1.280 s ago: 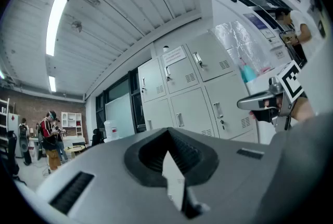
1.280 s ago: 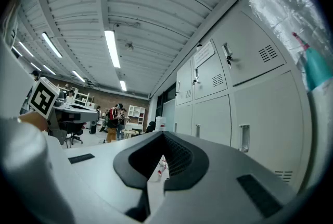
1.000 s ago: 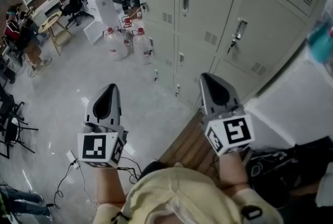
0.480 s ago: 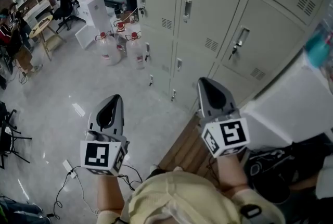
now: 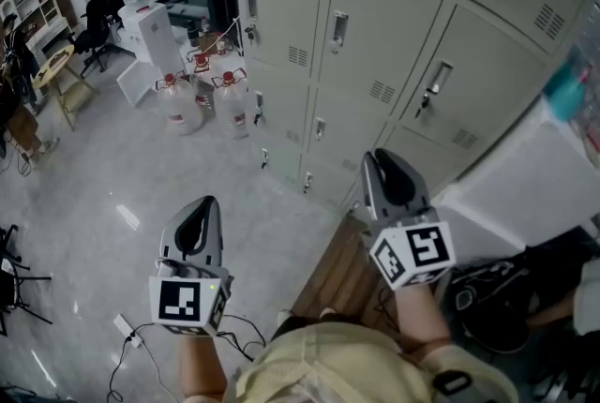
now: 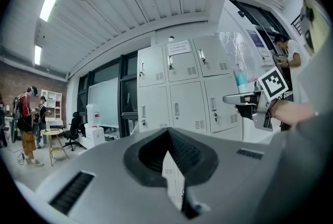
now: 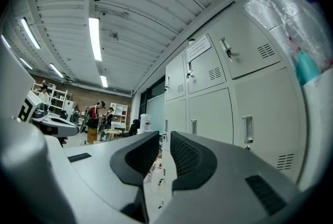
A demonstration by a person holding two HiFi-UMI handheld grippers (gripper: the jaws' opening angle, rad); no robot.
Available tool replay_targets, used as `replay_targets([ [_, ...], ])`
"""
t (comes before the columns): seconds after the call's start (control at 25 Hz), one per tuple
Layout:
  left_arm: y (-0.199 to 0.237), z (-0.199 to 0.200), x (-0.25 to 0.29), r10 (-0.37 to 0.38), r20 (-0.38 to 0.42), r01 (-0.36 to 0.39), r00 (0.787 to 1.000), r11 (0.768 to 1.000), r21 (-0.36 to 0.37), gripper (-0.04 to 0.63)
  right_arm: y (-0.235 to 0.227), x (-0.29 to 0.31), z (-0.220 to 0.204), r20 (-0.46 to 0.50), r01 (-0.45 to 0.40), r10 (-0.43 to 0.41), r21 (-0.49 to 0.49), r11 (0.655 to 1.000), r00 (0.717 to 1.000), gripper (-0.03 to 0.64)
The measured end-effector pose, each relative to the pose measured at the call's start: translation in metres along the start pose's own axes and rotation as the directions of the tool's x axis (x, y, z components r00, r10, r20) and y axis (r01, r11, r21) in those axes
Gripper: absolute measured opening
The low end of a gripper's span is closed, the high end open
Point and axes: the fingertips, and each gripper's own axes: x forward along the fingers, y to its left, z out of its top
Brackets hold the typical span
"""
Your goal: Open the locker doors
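**A:** What fills most of the view?

**B:** The bank of pale grey metal lockers [image 5: 380,26]. It takes up the upper right of the head view, and every door in sight lies flat and closed. I'd judge that none of the task is done yet.

**A:** Where are the 2 grippers?

**B:** Both are held level and point towards the lockers. The right gripper [image 5: 379,163] is near the lower doors but touches none of them. The left gripper [image 5: 204,207] is out over the glossy grey floor [image 5: 103,167], well apart from any door, so the right hand is the nearer.

**A:** How do the tongs stand?

**B:** The left tongs meet tip to tip with nothing held. The right tongs have just been opening and now stand at a narrow gap. Nothing is between them; only lockers far ahead show through.

**A:** What does the coming move turn on?

**B:** It turns on the slim upright metal handle [image 7: 247,129] of the nearest door. In the right gripper view it lies ahead and to the right of the tongs, with its long axis vertical. The gap between the tongs also runs vertically, so I'd judge they are already turned to straddle it. The gripper would need to swing right and go forward, and the gap may need to be wider.
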Motion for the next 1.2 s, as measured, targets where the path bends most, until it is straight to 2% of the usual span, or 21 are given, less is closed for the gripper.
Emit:
replay_targets([
  [0.08,0.002,-0.005,0.008,-0.023,-0.003,0.024,1.0,1.0,0.005,-0.008,0.001,0.002,-0.006,-0.02,0.021,-0.021,0.0,1.0,1.0,0.081],
  [0.24,-0.008,-0.013,0.038,-0.08,-0.011,0.079,0.997,0.996,-0.042,-0.008,-0.017,0.008,-0.018,-0.041,0.079,-0.079,0.003,0.997,0.996,0.095],
  [0.32,-0.02,-0.012,0.055,-0.103,-0.004,0.102,0.995,0.993,-0.064,-0.008,-0.035,0.011,-0.021,-0.038,0.114,-0.113,0.008,0.993,0.993,0.103],
  [0.64,-0.065,0.012,0.134,-0.17,0.028,0.171,0.985,0.984,-0.042,-0.008,-0.128,0.033,-0.028,-0.005,0.233,-0.233,0.009,0.972,0.972,0.137],
  [0.84,-0.095,0.016,0.179,-0.222,-0.055,0.219,0.974,0.974,-0.049,-0.008,-0.179,0.052,-0.034,-0.004,0.299,-0.299,0.024,0.954,0.954,0.137],
  [1.04,-0.117,0.025,0.225,-0.233,0.015,0.233,0.972,0.972,-0.029,-0.008,-0.221,0.072,-0.038,-0.012,0.331,-0.331,0.017,0.943,0.944,0.138],
  [1.2,-0.127,0.029,0.252,-0.222,0.002,0.222,0.975,0.974,-0.033,-0.008,-0.247,0.088,-0.044,-0.017,0.346,-0.346,0.016,0.938,0.938,0.137],
])
